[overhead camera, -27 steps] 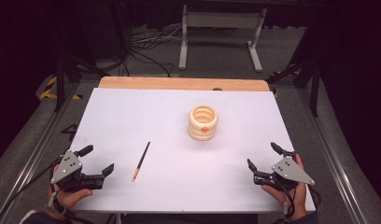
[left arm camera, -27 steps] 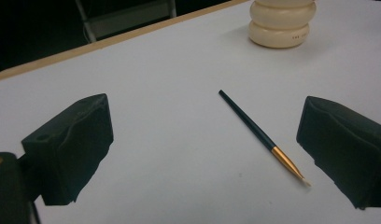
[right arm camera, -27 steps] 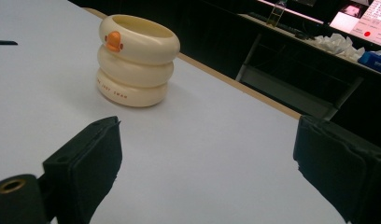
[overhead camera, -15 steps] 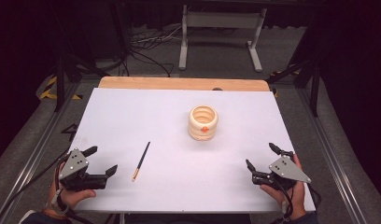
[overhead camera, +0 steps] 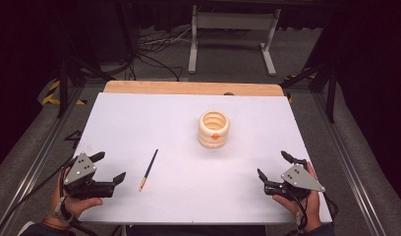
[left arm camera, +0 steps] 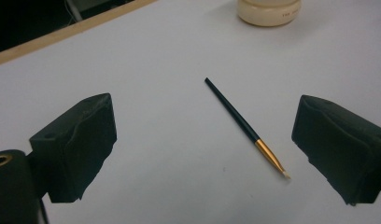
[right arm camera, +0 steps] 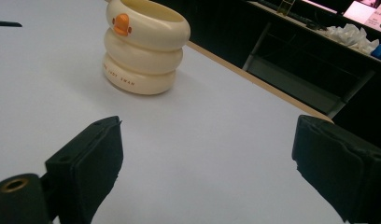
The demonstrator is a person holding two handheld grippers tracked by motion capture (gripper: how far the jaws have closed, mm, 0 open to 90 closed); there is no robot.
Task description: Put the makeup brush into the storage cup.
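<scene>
While both hands rest at the near edge of the white table [overhead camera: 139,118], the left gripper [overhead camera: 106,167] stands released, its jaws wide and empty, just left of the thin black paintbrush with a gold ferrule [overhead camera: 148,169]. The right gripper [overhead camera: 272,164], at the near right, is likewise released, with the cream ribbed ceramic cup [overhead camera: 214,129] farther off near the middle.

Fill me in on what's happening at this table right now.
A person holds a two-jaw gripper in each hand near the front edge of a white table. The left gripper has its jaws open and faces a thin paintbrush lying flat just ahead of it. The right gripper is open too, holding nothing. A cream ringed cup with an orange mark stands upright farther back. Nothing is gripped yet.
</scene>
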